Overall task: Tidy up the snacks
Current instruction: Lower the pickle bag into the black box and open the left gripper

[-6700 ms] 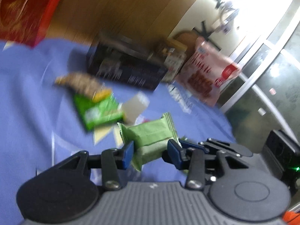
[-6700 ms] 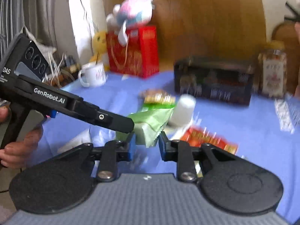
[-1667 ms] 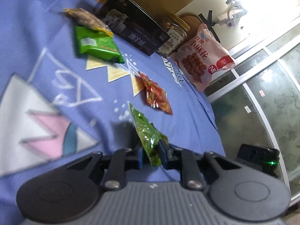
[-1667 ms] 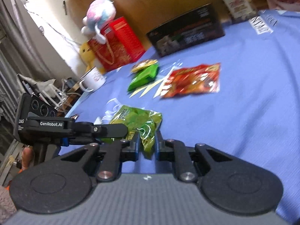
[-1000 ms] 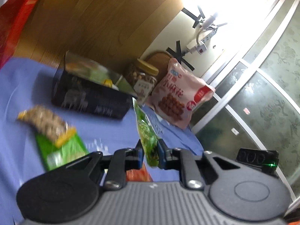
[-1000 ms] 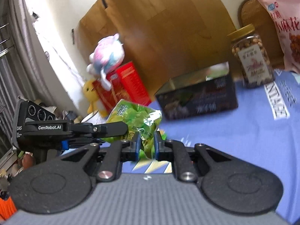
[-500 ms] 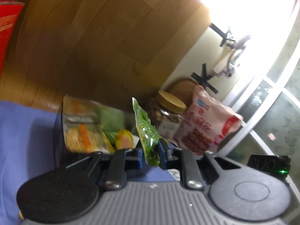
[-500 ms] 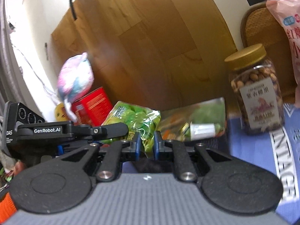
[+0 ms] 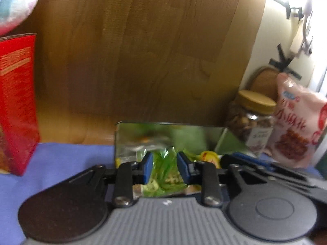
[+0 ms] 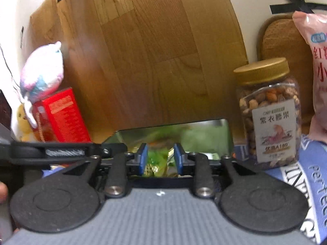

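One open box [image 9: 169, 131] with a shiny lining sits at the back of the blue-clothed table [image 9: 61, 157], and both grippers reach over it. The left gripper [image 9: 164, 167] and right gripper [image 10: 159, 159] each have jaws opening, pads clear of the one green packet [image 9: 165, 169] lying between them inside the box among other snacks. One nut jar [image 10: 267, 114] carries Chinese writing and "180"; one pink bag [image 9: 296, 126] stands beside it. Only the right view shows "perfect" [image 10: 318, 192] on the cloth and the plush toy [image 10: 43, 73] whole atop the red box [image 10: 61, 118].
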